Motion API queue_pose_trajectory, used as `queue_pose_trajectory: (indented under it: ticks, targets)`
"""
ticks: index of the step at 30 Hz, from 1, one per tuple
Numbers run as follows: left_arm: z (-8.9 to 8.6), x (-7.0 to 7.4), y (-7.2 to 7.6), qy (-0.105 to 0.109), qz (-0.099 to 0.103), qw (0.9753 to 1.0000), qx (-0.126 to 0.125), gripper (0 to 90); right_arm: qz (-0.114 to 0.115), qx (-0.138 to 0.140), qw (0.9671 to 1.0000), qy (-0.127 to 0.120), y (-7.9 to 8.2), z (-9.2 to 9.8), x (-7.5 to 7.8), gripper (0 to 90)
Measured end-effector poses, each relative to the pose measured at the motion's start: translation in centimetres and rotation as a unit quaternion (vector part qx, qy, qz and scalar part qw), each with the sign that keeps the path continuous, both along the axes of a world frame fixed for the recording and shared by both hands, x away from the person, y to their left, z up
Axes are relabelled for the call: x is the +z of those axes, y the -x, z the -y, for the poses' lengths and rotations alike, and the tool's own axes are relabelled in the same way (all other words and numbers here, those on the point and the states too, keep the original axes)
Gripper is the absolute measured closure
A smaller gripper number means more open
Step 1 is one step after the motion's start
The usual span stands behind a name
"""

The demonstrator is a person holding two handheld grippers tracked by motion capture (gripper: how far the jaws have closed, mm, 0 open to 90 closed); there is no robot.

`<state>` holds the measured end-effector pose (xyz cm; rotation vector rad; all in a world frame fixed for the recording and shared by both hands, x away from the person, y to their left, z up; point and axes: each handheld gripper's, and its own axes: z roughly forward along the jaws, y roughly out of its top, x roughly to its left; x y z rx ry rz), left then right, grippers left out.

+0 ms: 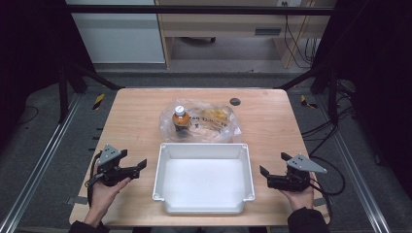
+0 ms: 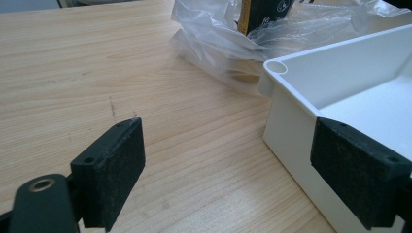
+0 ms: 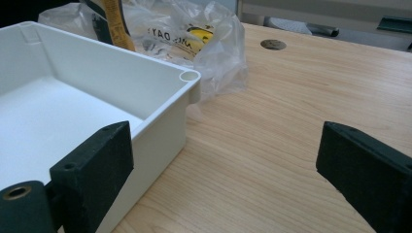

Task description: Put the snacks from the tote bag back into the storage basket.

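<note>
Empty white plastic tray (image 1: 203, 204); orange-capped bottle (image 1: 180, 119) upright inside crinkled clear plastic bag (image 1: 214, 124) just behind it. Left gripper (image 1: 138, 166) and right gripper (image 1: 266, 174), jaws spread, empty, flank the tray. Nothing apparently begun.

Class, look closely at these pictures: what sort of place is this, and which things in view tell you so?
Probably a lab or workshop set up for recording handling tasks. A wooden table stands inside a black metal frame, cables trail over the floor, and a person holds a hand-held gripper in each hand.
</note>
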<state>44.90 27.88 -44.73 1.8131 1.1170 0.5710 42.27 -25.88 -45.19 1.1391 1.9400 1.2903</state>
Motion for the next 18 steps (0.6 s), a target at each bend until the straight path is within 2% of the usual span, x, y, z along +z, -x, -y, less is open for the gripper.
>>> queue_pose_trajectory:
  ticks: [10, 18]
  targets:
    - [0.31, 0.09, 0.03, 0.001, 0.002, 1.0, 0.001, 14.4, 0.002, 0.009, 1.0, -0.004, 0.15, -0.31, 0.18, 6.9]
    - [0.93, 0.59, -0.28, 0.005, 0.012, 0.9999, 0.003, 14.7, 0.002, 0.018, 0.9998, -0.008, 0.07, -0.42, 0.23, 6.9]
